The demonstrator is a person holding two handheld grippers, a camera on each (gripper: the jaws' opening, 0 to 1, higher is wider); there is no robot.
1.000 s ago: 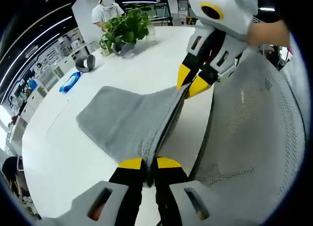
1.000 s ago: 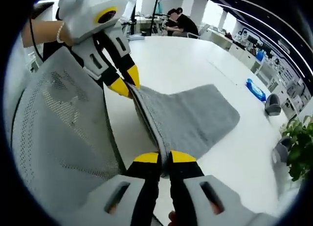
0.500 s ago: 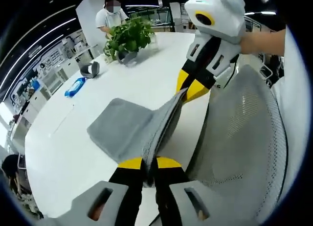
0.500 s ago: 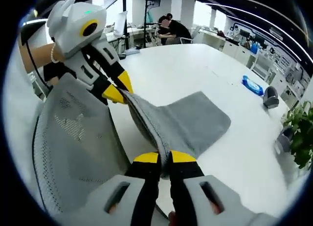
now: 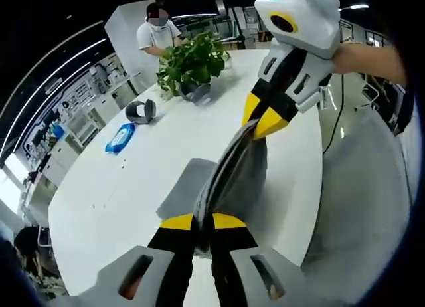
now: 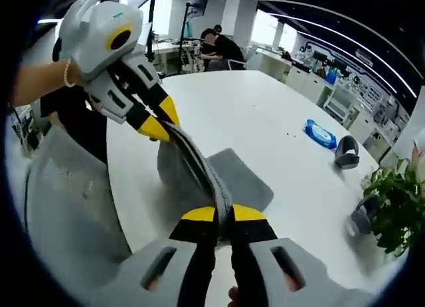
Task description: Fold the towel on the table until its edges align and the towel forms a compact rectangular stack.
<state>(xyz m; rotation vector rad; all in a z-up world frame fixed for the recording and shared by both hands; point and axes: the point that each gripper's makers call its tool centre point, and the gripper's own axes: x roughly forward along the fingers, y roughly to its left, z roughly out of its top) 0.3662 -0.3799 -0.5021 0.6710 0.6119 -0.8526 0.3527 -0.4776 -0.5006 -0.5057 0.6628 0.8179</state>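
- Left gripper (image 5: 202, 222): yellow-tipped jaws clenched on the near corner of the towel (image 5: 229, 177).
- Right gripper (image 6: 222, 214): jaws likewise clamped on a towel (image 6: 199, 171) corner; in the left gripper view it (image 5: 260, 121) enters from the upper right, pinching the far corner.
- Towel: grey, doubled, its top edge stretched taut between the two grippers and lifted above the white table (image 5: 133, 187); the lower part hangs down, with one flap lying flat on the tabletop.
- Left gripper as seen in the right gripper view (image 6: 159, 124): held by a hand (image 6: 63, 74) with a beaded bracelet, forearm coming in from the left.
- Grey mesh chair back (image 6: 60, 201): beside the near table edge.
- Blue packet (image 5: 121, 137), grey headset (image 5: 141, 111), potted plant (image 5: 194, 60): well apart from the towel, far across the table.
- Standing person (image 5: 158, 34): beyond the plant in the left gripper view; seated person (image 6: 222, 48) at the far end in the right gripper view.
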